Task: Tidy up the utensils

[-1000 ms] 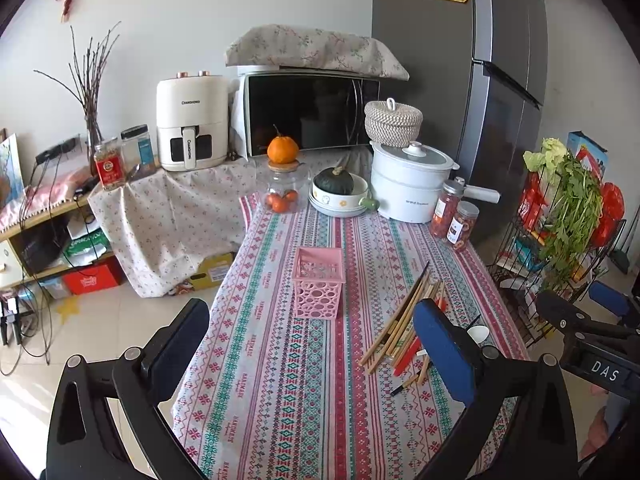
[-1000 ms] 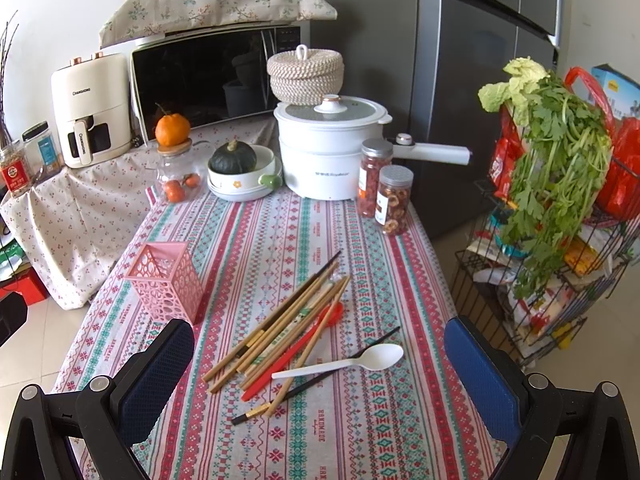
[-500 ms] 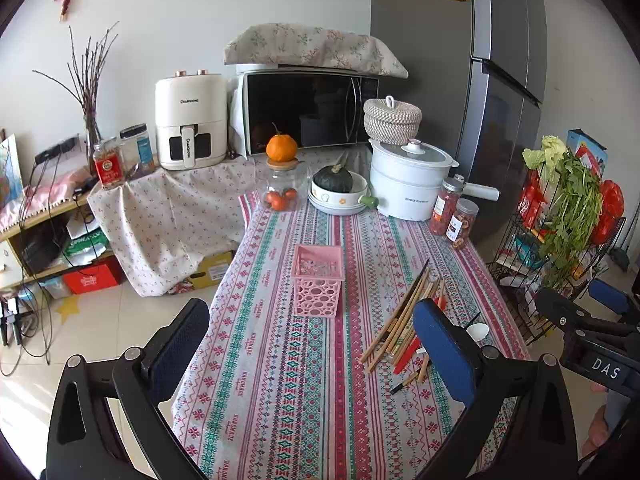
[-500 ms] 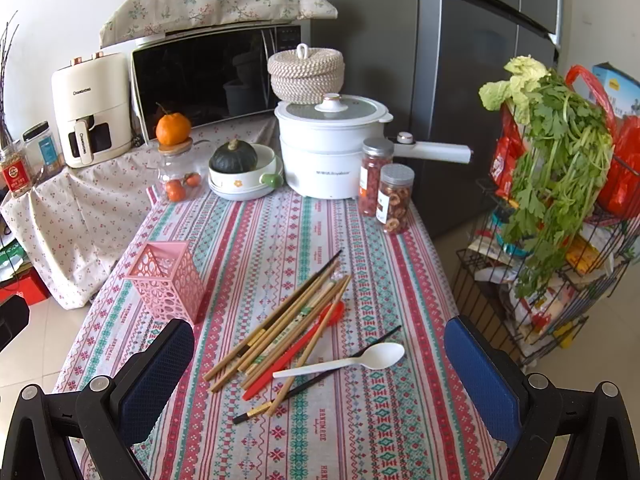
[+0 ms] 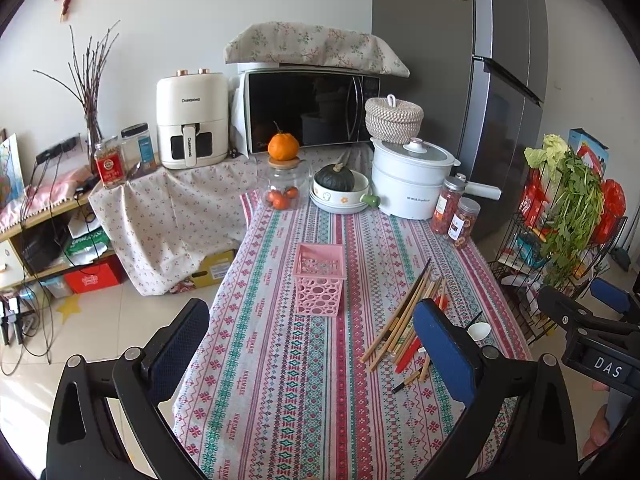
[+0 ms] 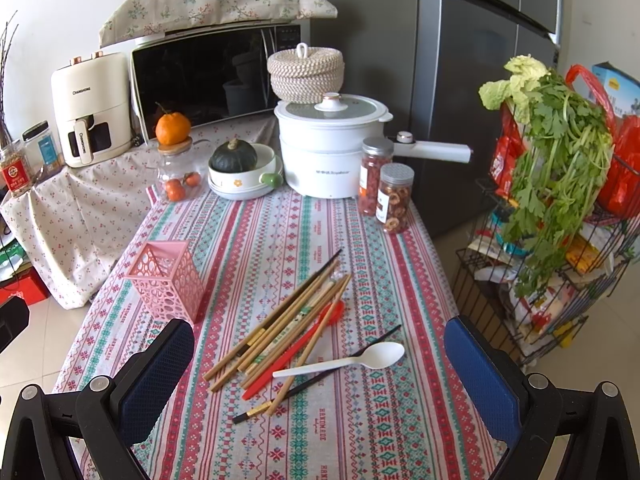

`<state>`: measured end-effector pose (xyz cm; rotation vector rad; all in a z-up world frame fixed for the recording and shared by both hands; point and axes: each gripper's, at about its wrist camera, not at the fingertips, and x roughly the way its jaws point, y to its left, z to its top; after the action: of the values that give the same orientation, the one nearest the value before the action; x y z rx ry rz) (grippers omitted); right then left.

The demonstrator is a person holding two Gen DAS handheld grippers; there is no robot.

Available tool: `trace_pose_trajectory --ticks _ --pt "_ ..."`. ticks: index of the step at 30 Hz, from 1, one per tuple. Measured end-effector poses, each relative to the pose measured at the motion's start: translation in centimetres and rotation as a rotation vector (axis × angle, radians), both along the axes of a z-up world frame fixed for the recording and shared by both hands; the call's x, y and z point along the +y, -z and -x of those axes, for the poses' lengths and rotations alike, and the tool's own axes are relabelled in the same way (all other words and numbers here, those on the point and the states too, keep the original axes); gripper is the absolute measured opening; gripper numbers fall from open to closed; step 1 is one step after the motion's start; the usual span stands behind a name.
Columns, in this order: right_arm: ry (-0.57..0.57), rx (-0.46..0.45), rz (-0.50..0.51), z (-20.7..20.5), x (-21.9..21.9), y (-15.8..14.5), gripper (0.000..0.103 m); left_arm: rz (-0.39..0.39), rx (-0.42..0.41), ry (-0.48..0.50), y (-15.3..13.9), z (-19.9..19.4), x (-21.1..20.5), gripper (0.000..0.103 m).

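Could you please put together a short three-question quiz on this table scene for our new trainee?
1. True or false: the pink holder already has chopsticks standing in it.
2. Which utensil lies nearest the right gripper? A) the white spoon B) the red spoon C) a metal fork
3. Fill in: both the left gripper and the right gripper are ____ and hold nothing.

Key
1. False. The holder looks empty, and the chopsticks lie loose on the tablecloth.
2. A. The white spoon lies across the near end of the pile.
3. Open.
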<state>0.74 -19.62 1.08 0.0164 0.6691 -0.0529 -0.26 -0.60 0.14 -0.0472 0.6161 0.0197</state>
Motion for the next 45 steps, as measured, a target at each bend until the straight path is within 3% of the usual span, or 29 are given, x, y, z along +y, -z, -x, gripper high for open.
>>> trace_pose_trajectory --ticks 33,39,45 --pt "0.005 0.028 -0.026 -0.8 -0.8 0.6 0.103 -0.026 0.001 0.017 0.8 -0.9 0.2 0.103" --pt "0.023 0.095 -0.044 -3.1 -2.6 1.5 0.103 -0.03 0.107 0.117 1.7 -4.3 -0.9 0.103" --pt "0.051 0.204 -0.172 -6.4 -6.4 3.8 0.103 -0.002 0.245 0.273 3.3 -9.1 -3.1 0.103"
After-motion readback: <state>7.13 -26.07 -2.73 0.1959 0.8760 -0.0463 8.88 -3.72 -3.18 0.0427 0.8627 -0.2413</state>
